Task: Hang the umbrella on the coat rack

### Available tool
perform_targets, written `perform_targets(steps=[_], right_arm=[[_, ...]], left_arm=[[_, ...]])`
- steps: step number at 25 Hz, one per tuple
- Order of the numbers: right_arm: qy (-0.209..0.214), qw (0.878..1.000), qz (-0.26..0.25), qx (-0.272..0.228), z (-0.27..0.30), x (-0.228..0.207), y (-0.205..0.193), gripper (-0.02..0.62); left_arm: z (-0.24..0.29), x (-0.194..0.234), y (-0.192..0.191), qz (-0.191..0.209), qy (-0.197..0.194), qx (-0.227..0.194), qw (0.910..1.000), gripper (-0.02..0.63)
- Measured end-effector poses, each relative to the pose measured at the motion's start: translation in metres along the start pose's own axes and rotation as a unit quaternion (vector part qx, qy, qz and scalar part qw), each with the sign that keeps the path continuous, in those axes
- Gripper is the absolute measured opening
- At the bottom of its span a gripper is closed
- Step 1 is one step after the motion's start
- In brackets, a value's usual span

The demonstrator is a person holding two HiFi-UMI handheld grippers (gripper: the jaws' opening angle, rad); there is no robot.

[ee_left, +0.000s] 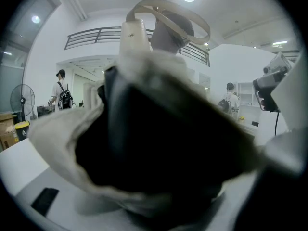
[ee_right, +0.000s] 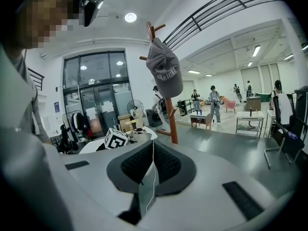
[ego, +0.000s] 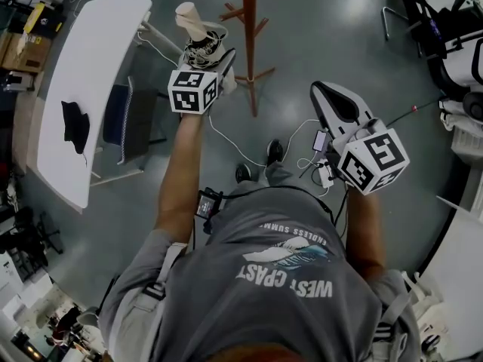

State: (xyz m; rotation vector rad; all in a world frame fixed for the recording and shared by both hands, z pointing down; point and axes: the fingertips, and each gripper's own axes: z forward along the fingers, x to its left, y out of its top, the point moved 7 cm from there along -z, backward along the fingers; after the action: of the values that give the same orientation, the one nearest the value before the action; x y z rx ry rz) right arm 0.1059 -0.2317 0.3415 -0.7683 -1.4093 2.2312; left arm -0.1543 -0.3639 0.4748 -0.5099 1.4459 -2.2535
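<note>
The right hand-held gripper (ee_right: 153, 154), jaws together, faces a coat rack (ee_right: 171, 119) bearing a cap (ee_right: 163, 71).

The table (ego: 98, 66) lies at the left of the head view, with a cloth (ego: 75, 125) on it and a chair (ego: 124, 123) just beside its right edge. Boxes (ego: 26, 40) stand off its far left side. The coat rack (ego: 250, 29) stands ahead of the person, between the 2 grippers. The left gripper (ego: 211, 53) is right of the table and left of the rack, with the umbrella (ego: 190, 19) in its jaws. The right gripper (ego: 324, 96) is right of the rack, nearer the person. In the right gripper view, a cap (ee_right: 164, 70) hangs on the rack and a fan (ee_right: 136, 106) stands behind, left of the post
</note>
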Motion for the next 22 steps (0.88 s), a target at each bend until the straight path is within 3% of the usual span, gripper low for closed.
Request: perform_targets(steps=[22], right_arm=[[0.005, 0.998, 0.018, 0.054, 0.030, -0.028, -0.022, 0.029]], left_arm=[[0.069, 0.029, -0.037, -0.028, 0.017, 0.019, 0.9993, 0.314]])
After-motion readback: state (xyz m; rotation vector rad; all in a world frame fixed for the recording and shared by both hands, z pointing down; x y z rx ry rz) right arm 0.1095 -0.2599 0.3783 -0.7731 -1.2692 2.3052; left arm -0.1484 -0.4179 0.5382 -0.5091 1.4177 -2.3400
